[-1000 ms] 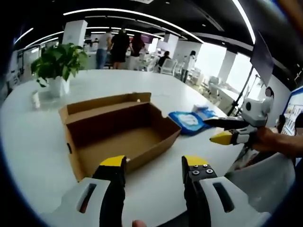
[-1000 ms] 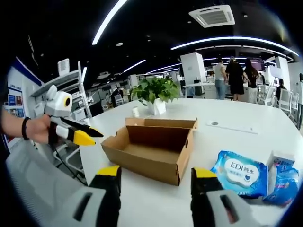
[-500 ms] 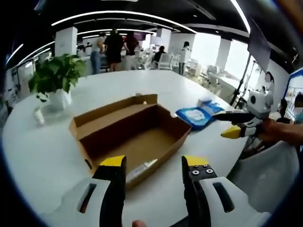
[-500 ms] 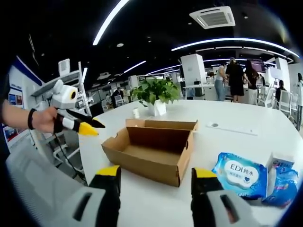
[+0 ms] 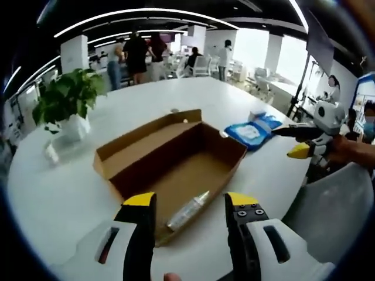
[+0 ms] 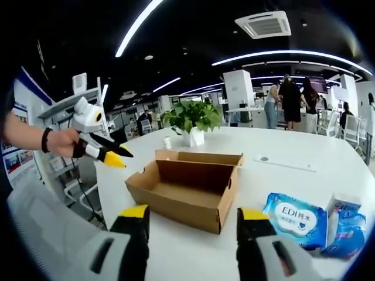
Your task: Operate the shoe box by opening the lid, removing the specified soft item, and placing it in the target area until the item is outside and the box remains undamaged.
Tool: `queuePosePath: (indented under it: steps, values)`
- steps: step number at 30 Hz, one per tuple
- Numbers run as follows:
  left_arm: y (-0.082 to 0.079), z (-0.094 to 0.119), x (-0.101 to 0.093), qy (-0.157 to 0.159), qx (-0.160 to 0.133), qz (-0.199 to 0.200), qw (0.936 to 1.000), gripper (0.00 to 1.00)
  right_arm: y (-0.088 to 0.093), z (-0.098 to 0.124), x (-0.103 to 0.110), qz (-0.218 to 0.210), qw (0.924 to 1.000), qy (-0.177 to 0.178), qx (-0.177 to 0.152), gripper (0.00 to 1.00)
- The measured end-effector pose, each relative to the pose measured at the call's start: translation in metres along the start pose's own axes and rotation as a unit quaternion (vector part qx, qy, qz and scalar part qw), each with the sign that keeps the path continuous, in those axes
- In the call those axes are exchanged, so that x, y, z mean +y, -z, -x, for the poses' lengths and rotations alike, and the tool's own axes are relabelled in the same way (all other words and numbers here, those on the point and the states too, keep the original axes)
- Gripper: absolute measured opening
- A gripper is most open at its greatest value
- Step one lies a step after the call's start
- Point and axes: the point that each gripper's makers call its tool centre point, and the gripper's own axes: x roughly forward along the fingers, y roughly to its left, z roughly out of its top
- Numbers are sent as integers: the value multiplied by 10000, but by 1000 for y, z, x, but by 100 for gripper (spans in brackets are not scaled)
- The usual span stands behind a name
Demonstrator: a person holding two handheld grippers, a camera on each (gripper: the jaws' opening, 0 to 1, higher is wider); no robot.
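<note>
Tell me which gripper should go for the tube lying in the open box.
Left, probably. Its open gripper looks straight down at the tube on the box floor. From the right gripper, the near wall hides the tube.

Both views look down from opposite sides onto the shared open shoe box, probably equally near.
</note>
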Motion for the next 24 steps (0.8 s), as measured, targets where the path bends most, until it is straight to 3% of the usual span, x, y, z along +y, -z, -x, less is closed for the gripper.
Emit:
queuePosePath:
  steps: [7,15,24]
  values:
    - [-9,-13,7,105,321,-502,9982,48,-3,1,1,-13,10000,-5,-46,58]
    - [-6,-25,15,241,705,-899,9932,48,-1,0,3,61,10000,-27,4,58]
    - [6,-36,22,338,1149,-1383,9831,49,4,-1,6,72,9999,-63,83,58]
